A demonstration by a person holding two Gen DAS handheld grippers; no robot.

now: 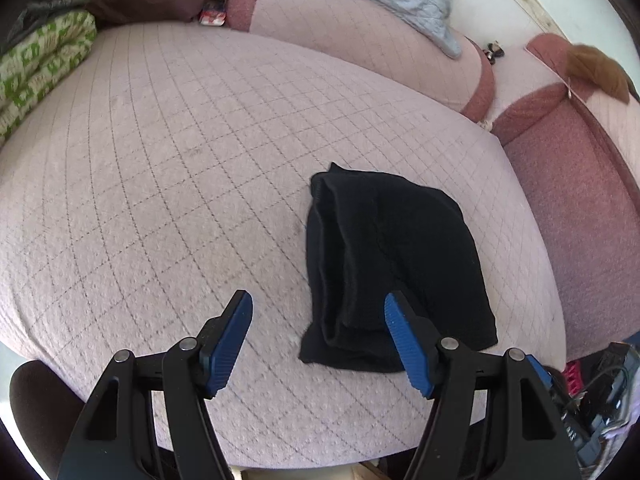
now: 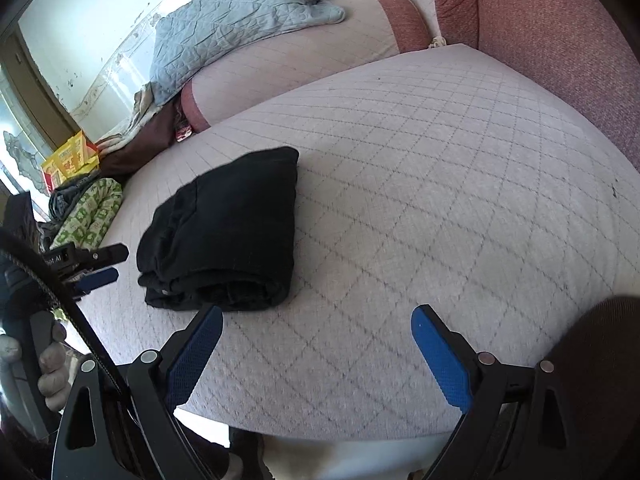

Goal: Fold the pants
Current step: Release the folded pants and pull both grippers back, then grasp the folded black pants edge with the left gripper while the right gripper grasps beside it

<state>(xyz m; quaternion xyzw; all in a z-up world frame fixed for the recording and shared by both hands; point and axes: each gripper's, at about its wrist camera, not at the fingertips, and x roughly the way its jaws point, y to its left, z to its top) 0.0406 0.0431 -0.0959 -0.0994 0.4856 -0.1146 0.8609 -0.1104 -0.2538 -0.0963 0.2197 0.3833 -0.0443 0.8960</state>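
The black pants (image 1: 384,264) lie folded in a compact bundle on the pink quilted sofa cushion (image 1: 160,160). My left gripper (image 1: 318,308) is open and empty, above the near edge of the bundle, its right finger over the fabric. In the right wrist view the pants (image 2: 224,228) lie left of centre on the cushion (image 2: 440,200). My right gripper (image 2: 316,316) is open and empty, just right of the bundle's near corner. The left gripper (image 2: 104,264) shows at the left edge of that view, held by a hand.
A blue-grey quilted cover (image 2: 240,28) drapes over the sofa back. A green-patterned blanket (image 1: 40,68) and a yellow packet (image 2: 68,160) lie at the cushion's far left. A reddish armrest (image 1: 580,200) borders the right. Cables and clutter (image 1: 600,392) lie off the cushion's front right.
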